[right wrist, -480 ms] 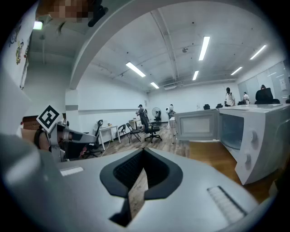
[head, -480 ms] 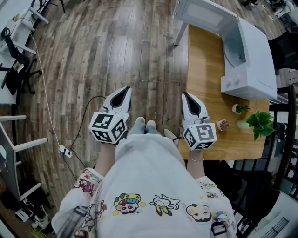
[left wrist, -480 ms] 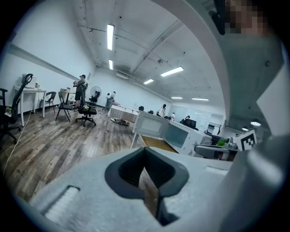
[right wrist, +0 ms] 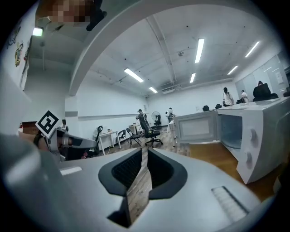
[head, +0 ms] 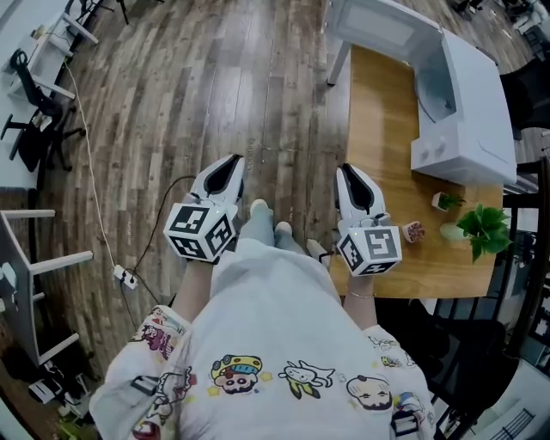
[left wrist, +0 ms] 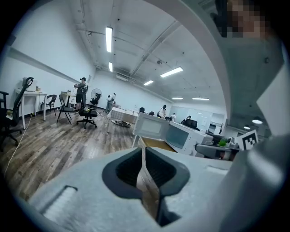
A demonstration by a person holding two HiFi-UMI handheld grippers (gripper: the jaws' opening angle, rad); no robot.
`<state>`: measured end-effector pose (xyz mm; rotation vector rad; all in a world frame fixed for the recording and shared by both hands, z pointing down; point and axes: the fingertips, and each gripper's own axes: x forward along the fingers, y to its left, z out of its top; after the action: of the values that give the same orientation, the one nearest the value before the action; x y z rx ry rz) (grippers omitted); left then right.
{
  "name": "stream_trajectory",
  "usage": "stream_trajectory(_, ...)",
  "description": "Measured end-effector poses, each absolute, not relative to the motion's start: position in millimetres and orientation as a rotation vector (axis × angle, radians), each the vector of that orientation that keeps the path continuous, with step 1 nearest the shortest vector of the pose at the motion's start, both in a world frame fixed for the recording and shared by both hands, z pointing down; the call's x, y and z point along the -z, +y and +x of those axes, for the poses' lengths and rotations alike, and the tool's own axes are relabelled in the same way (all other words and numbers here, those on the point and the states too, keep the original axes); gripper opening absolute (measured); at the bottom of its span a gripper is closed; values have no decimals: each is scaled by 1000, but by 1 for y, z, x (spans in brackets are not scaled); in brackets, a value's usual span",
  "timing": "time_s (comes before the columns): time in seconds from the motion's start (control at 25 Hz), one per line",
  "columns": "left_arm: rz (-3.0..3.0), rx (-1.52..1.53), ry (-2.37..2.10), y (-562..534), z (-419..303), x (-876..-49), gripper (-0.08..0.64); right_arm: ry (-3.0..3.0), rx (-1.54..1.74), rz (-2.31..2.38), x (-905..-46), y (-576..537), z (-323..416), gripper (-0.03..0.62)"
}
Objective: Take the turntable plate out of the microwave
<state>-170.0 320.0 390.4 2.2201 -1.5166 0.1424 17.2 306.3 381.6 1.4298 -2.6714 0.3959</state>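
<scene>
On wooden table, boxy white microwave, door open

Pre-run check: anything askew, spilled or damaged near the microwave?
Nothing stands out. The microwave stands on the table with its door open, no spill around it. The plant beside it is upright. The left gripper and right gripper are shut, empty.

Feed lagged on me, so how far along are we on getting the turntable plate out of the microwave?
Done: the microwave on the table has its door open. In hand: nothing; the left claw and right claw are both shut and empty, held well short of the microwave. Left: reach into the cavity, grip the plate, which I cannot make out here, and lift it out.
</scene>
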Motion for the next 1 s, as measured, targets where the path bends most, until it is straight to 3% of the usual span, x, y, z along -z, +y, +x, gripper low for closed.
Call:
stream_trajectory(0.4, 2205, -142, -1509, 282, -180, -402, 67, -2662, -428, 1434, -388, 274, 10, 95)
stream_trajectory(1.0, 2221, -102, -1454, 130, -216, -405, 120, -2573, -426, 1480, -391, 141, -13, 150)
